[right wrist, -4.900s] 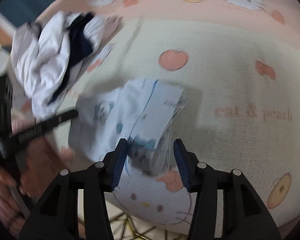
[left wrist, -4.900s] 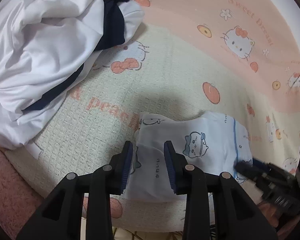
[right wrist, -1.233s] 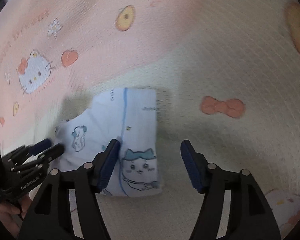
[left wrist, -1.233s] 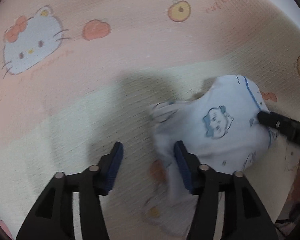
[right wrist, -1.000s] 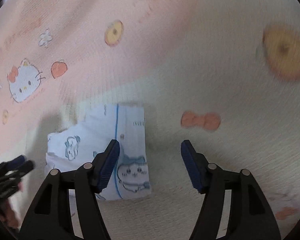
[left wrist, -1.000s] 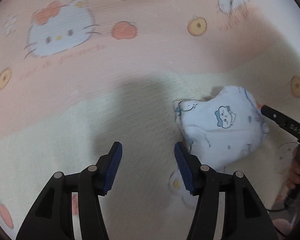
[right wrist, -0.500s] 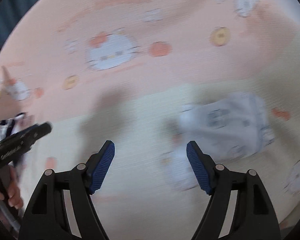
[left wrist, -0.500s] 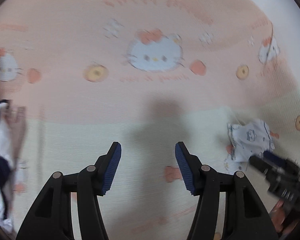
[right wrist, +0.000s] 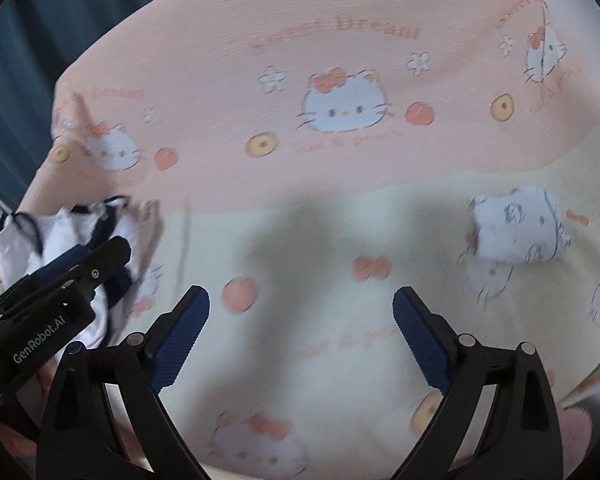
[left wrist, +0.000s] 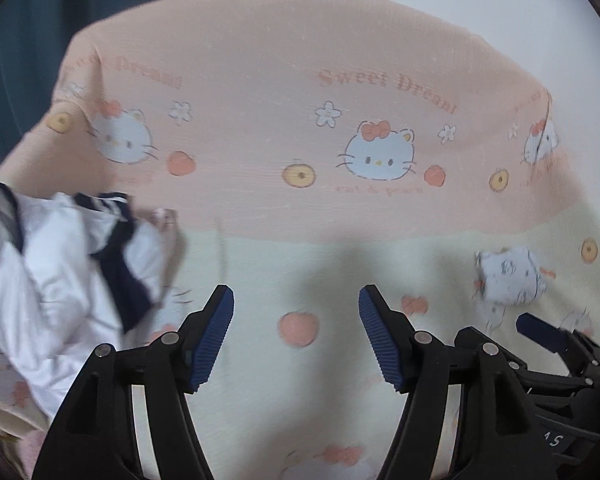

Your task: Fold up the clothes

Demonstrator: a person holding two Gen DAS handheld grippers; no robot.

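A small folded garment (left wrist: 510,278), pale blue with cartoon prints, lies at the right on the pink-and-cream blanket (left wrist: 300,152); it also shows in the right wrist view as the folded garment (right wrist: 518,230). A crumpled white-and-navy garment (left wrist: 64,276) is heaped at the left, and the same heap (right wrist: 80,232) sits behind the other tool. My left gripper (left wrist: 296,334) is open and holds nothing, raised over bare blanket. My right gripper (right wrist: 300,336) is open too, empty, above the cream band (right wrist: 320,248). Both views are blurred.
Dark teal curtain (left wrist: 60,8) hangs behind the bed, with a white wall (left wrist: 500,4) at the right. The blanket's near edge drops off at the bottom right (right wrist: 588,380). A pink fuzzy surface (right wrist: 576,424) shows below it.
Both grippers have pulled back and up from the folded garment, which now lies alone at the right. The views have swung left, bringing the white-and-navy heap into sight.
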